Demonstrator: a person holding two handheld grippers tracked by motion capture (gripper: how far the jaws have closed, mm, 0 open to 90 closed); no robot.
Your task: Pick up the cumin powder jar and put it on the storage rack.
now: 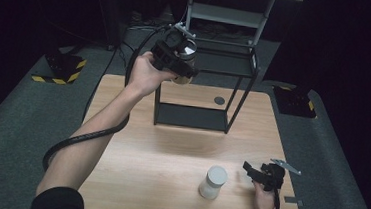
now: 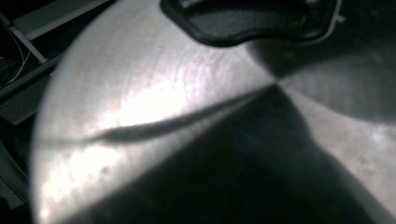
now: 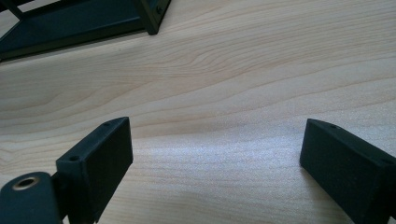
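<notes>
A: Left fingers first, what've they got?

B: Left gripper [image 1: 180,64] is clamped on a round metal-topped jar [image 1: 189,48], held up in the air by the top of the black frame shelf [image 1: 234,101]. In the left gripper view the brushed metal lid [image 2: 154,107] sits right against the lens, w/ one black finger pad [image 2: 247,18] pressing at its upper edge. Can't see the second finger there.

A: Right one?

B: Right gripper [image 1: 251,171] rests low on the table [image 1: 170,148], near the front right corner. Its fingers [image 3: 100,154] stand wide apart w/ nothing between them, just bare wood grain in the right gripper view.

A: Count pls.

B: 2 grippers, 2 jars: the held one, and a white jar [image 1: 213,182] standing upright on the table, just left of the right gripper and not touching it. 1 shelf frame, at the back centre of the table.

A: Anything else around, anything in the way?

B: A small dark round spot [image 1: 219,100] in the table top behind the frame. Thick black cable [image 1: 88,134] trails from the left gripper along the forearm. Yellow-black striped blocks [image 1: 63,70] on the floor, left and right of the table. The shelf's top rails and uprights are close around the held jar; whether it touches them, can't tell.
</notes>
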